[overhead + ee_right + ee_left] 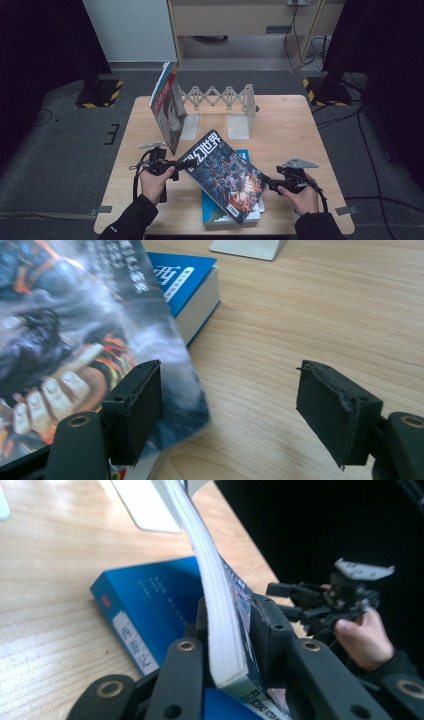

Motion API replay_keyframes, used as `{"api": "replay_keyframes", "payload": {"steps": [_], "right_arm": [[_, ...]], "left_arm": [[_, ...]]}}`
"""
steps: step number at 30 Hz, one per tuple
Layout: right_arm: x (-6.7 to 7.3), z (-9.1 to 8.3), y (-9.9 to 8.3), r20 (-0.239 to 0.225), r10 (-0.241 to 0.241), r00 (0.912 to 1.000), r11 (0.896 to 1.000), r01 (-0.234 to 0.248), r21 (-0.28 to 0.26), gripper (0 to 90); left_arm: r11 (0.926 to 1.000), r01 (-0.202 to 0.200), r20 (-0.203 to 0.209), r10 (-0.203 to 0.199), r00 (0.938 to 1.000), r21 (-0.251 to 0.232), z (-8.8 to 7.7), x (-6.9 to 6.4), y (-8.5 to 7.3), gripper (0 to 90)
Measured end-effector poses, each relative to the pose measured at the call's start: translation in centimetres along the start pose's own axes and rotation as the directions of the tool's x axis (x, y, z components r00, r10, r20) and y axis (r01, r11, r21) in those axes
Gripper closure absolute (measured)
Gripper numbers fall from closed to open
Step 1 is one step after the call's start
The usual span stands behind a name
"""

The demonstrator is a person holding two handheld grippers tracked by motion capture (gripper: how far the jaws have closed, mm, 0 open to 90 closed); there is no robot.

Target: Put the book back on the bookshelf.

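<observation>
A dark magazine (225, 175) with a robot cover and white Chinese title is held tilted above a blue book (244, 155) lying flat near the table's front. My left gripper (182, 164) is shut on the magazine's left edge; in the left gripper view its jaws (235, 630) clamp the white page block of the magazine (220, 605), with the blue book (145, 605) below. My right gripper (267, 184) stands open just right of the magazine's lower right edge. In the right gripper view it (230, 405) holds nothing, beside the magazine (65, 325) and the blue book (180, 270).
A white expanding book rack (220, 97) with bookend plates (239, 125) stands at the back of the wooden table (290, 130). Another magazine (167, 107) leans upright at its left end. Bare wood lies right of the rack.
</observation>
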State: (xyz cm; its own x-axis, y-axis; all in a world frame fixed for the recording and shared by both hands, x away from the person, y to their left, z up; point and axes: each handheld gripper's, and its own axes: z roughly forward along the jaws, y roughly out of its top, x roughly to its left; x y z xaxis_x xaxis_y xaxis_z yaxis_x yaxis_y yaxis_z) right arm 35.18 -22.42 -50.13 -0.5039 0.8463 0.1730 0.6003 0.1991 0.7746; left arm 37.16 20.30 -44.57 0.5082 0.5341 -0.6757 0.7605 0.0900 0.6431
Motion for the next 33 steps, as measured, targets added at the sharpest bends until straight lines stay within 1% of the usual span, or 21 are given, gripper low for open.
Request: {"api": "replay_keyframes", "payload": {"steps": [1, 2, 5, 8, 9, 11, 14, 18, 21, 22, 26, 27, 29, 30, 31, 32, 33], "right_arm": [[-0.1, 0.0, 0.0, 0.005, 0.009, 0.9999, 1.000, -0.009, -0.002, 26.5], [-0.2, 0.0, 0.0, 0.012, 0.003, 0.9999, 1.000, -0.003, 0.003, 26.5], [-0.5, 0.0, -0.1, 0.027, 0.014, 0.9995, 1.000, -0.014, 0.006, 25.8], [-0.9, 0.0, -0.2, 0.041, 0.014, 0.9991, 1.000, -0.014, 0.010, 25.7], [-1.0, -0.1, -0.2, 0.053, 0.011, 0.9985, 1.000, -0.012, 0.016, 25.7], [-1.3, 0.0, -0.4, 0.081, -0.016, 0.9966, 0.999, 0.013, 0.039, 25.2], [-1.8, 0.3, -0.6, 0.112, -0.028, 0.9933, 0.997, 0.019, 0.073, 22.8], [-2.4, 0.7, -0.9, 0.146, -0.054, 0.9879, 0.992, 0.035, 0.125, 21.2], [-2.8, 0.9, -1.1, 0.169, -0.066, 0.9835, 0.987, 0.040, 0.156, 20.9], [-3.0, 0.9, -1.1, 0.175, -0.076, 0.9817, 0.986, 0.048, 0.159, 20.9], [-3.3, 0.9, -1.2, 0.183, -0.077, 0.9800, 0.984, 0.045, 0.172, 20.9], [-3.4, 0.9, -1.2, 0.187, -0.084, 0.9788, 0.984, 0.052, 0.172, 20.8], [-3.5, 1.0, -1.3, 0.190, -0.077, 0.9787, 0.982, 0.042, 0.182, 20.5], [-3.6, 1.1, -1.3, 0.194, -0.084, 0.9774, 0.982, 0.048, 0.183, 20.3], [-3.7, 1.1, -1.3, 0.197, -0.086, 0.9766, 0.980, 0.048, 0.192, 19.6], [-3.7, 1.1, -1.3, 0.199, -0.086, 0.9763, 0.980, 0.047, 0.193, 19.3], [-3.8, 1.2, -1.4, 0.204, -0.087, 0.9751, 0.979, 0.046, 0.198, 19.2]], "left_arm": [[1.0000, -0.001, 0.005, 0.001, 1.0000, -0.008, -0.2, -0.2, 0.2, 76.5], [0.9998, -0.002, 0.008, 0.002, 1.0000, -0.018, -0.3, -0.3, 0.4, 77.2], [0.9994, -0.009, 0.019, 0.009, 0.9998, -0.033, -0.6, -0.9, 0.8, 78.6], [0.9989, -0.012, 0.025, 0.014, 0.9996, -0.045, -0.9, -1.4, 1.2, 79.6], [0.9987, -0.017, 0.027, 0.018, 0.9995, -0.049, -1.0, -1.6, 1.4, 80.0], [0.9981, -0.021, 0.031, 0.023, 0.9993, -0.057, -1.2, -1.9, 1.6, 80.5], [0.9968, -0.030, 0.036, 0.033, 0.9988, -0.074, -1.7, -2.3, 2.1, 81.3], [0.9941, -0.044, 0.037, 0.048, 0.9982, -0.100, -2.3, -2.8, 2.6, 82.0], [0.9917, -0.058, 0.026, 0.062, 0.9977, -0.115, -2.8, -3.1, 3.0, 82.2], [0.9911, -0.059, 0.025, 0.063, 0.9977, -0.120, -3.0, -3.2, 3.1, 82.2], [0.9870, -0.069, 0.022, 0.072, 0.9971, -0.145, -3.7, -3.6, 3.7, 82.3], [0.9850, -0.076, 0.019, 0.080, 0.9967, -0.155, -4.0, -3.8, 4.0, 82.3], [0.9806, -0.094, 0.009, 0.097, 0.9952, -0.172, -4.4, -4.2, 4.4, 82.3], [0.9780, -0.104, 0.005, 0.107, 0.9943, -0.181, -4.6, -4.4, 4.6, 82.3], [0.9773, -0.102, 0.014, 0.106, 0.9942, -0.186, -4.7, -4.5, 4.7, 82.3], [0.9748, -0.101, 0.020, 0.107, 0.9941, -0.199, -4.8, -4.7, 4.9, 82.3], [0.9735, -0.106, 0.011, 0.111, 0.9938, -0.202, -4.9, -4.9, 5.1, 82.3]]}}
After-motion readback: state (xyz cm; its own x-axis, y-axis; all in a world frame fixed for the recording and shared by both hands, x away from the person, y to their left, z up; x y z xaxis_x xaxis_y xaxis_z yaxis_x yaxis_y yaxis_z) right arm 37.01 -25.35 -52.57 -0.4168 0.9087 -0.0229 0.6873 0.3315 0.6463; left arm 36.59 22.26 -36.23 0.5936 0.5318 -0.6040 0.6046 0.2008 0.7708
